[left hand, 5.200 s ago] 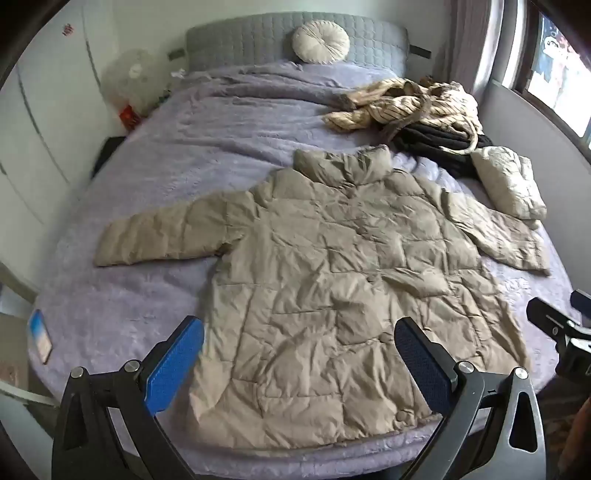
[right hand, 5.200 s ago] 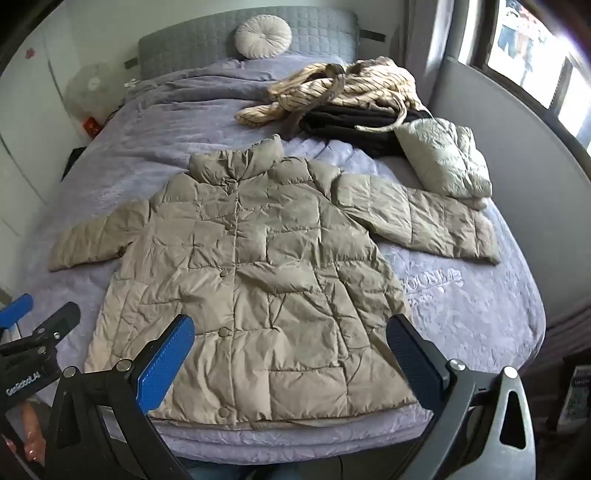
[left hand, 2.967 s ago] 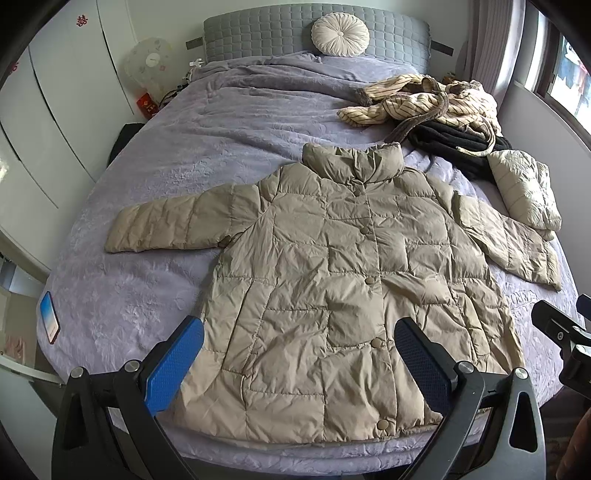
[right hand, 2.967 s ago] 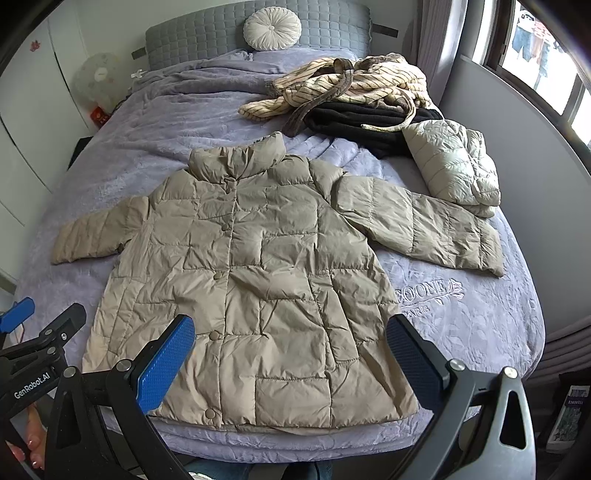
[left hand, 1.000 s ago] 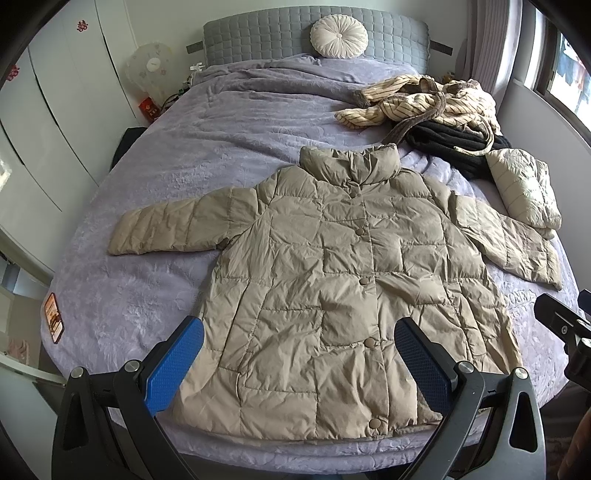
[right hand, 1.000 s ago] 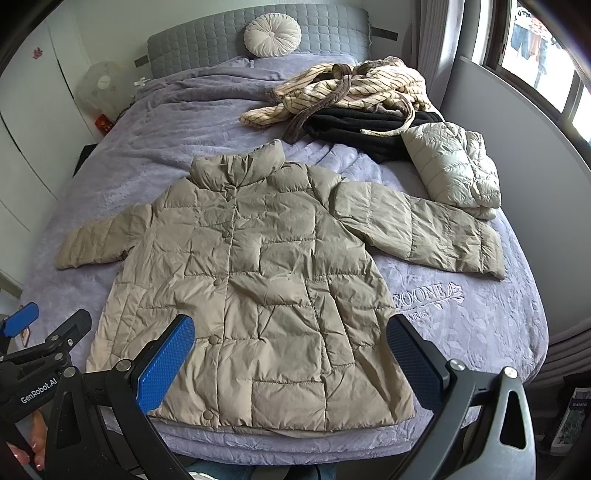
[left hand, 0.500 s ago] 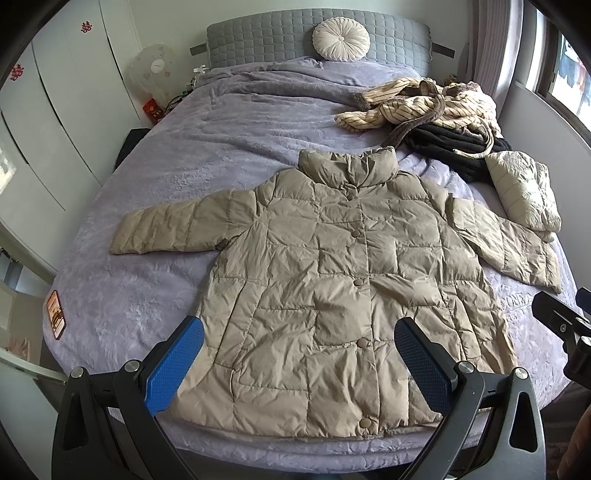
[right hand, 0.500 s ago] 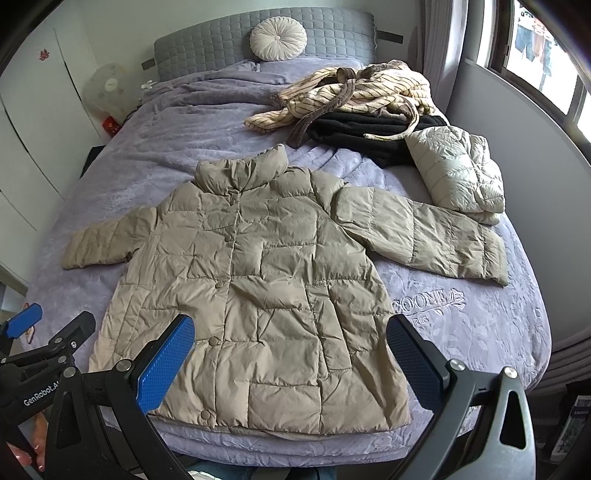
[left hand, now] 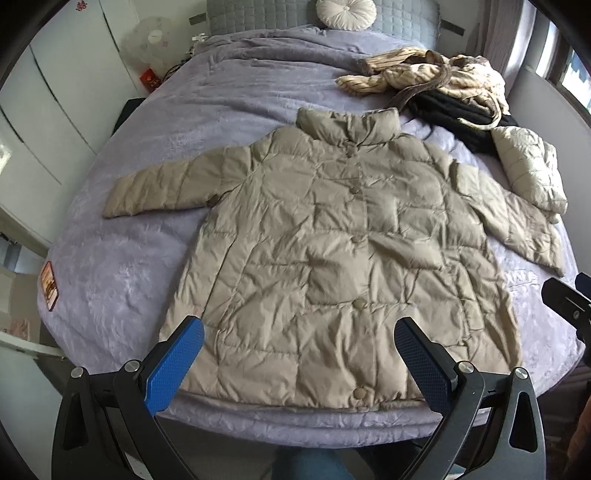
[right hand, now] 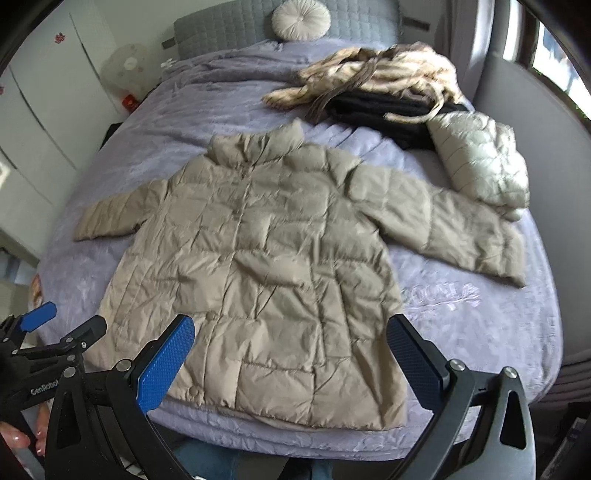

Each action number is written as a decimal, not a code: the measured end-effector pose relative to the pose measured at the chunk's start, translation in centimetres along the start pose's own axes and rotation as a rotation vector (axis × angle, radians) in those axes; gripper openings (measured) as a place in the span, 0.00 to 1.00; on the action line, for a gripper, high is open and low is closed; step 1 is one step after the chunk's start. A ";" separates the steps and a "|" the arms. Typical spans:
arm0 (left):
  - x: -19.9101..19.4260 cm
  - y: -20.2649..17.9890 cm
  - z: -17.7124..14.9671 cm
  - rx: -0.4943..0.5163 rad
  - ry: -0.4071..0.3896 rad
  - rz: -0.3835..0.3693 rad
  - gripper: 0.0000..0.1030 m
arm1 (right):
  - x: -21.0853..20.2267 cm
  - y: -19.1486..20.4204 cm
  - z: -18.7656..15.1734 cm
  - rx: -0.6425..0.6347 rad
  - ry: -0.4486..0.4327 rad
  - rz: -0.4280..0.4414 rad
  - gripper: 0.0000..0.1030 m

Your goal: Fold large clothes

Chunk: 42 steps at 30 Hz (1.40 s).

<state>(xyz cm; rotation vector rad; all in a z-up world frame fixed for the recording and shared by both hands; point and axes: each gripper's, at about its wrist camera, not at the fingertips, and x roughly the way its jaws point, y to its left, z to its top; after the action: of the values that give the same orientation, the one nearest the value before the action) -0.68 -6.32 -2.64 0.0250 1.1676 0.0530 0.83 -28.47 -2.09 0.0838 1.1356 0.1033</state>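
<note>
A beige quilted puffer jacket (left hand: 332, 251) (right hand: 266, 266) lies flat and buttoned on the purple bed, collar toward the headboard, both sleeves spread out to the sides. My left gripper (left hand: 299, 358) hangs open above the jacket's hem at the foot of the bed, nothing between its blue pads. My right gripper (right hand: 291, 358) is open too, over the hem's right half. In the right wrist view the left gripper (right hand: 55, 332) shows at the lower left. The right gripper's tip (left hand: 565, 299) pokes in at the right edge of the left wrist view.
A striped garment (left hand: 424, 74) on black clothes (left hand: 458, 110) and a folded pale puffer (left hand: 528, 170) lie at the bed's far right. A round cushion (left hand: 347, 13) leans on the headboard. A fan (left hand: 147, 40) and white cabinets stand left. A small card (left hand: 50, 284) lies at the bed's left edge.
Both grippers have drawn back and risen a little, so the jacket's hem and the bed's foot edge sit higher in view. The jacket has not moved. The right view is now blurred.
</note>
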 end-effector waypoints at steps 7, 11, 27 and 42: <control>3.1 6.0 2.2 -0.058 0.006 -0.018 1.00 | 2.7 1.4 0.1 0.009 0.040 0.028 1.00; 6.4 11.1 5.4 -0.040 -0.010 -0.024 1.00 | 6.4 5.5 1.2 0.049 0.095 0.067 1.00; 28.6 35.7 13.9 -0.310 0.068 -0.125 1.00 | 21.6 24.6 7.9 0.014 0.187 0.072 1.00; 36.5 39.8 15.1 -0.533 0.007 -0.220 0.90 | 34.0 32.8 15.3 -0.002 0.127 0.300 0.07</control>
<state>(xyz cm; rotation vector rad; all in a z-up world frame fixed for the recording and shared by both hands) 26.37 35.58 -28.36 -0.5732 1.1270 0.1682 27.59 8.09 -22.39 0.2486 1.2434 0.3814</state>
